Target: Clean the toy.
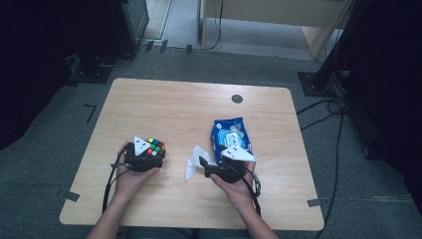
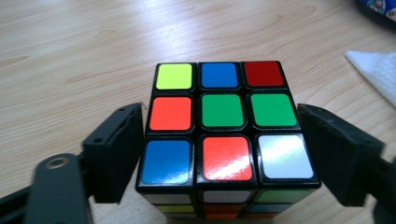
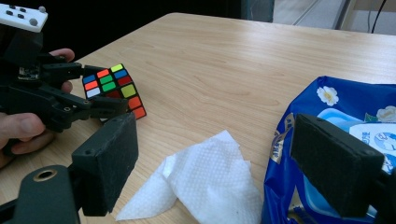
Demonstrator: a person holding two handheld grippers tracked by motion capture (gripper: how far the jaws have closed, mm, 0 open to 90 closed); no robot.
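Note:
A scrambled colour cube (image 1: 155, 147) (image 2: 224, 126) (image 3: 112, 88) rests on the wooden table at the front left. My left gripper (image 1: 153, 152) (image 2: 219, 112) (image 3: 105, 88) stands around it, one jaw close along each side, open, with the pads not pressing. A crumpled white tissue (image 1: 194, 162) (image 3: 205, 182) (image 2: 373, 70) lies near the middle front. A blue wet-wipe packet (image 1: 230, 134) (image 3: 327, 112) lies to its right. My right gripper (image 1: 216, 159) (image 3: 215, 126) is open and empty, just above the tissue and the packet's near end.
The table (image 1: 199, 99) has a dark round cable hole (image 1: 237, 98) near its far edge. Grey floor surrounds it, with cables (image 1: 338, 149) on the right. Bare wood stretches behind the cube and the packet.

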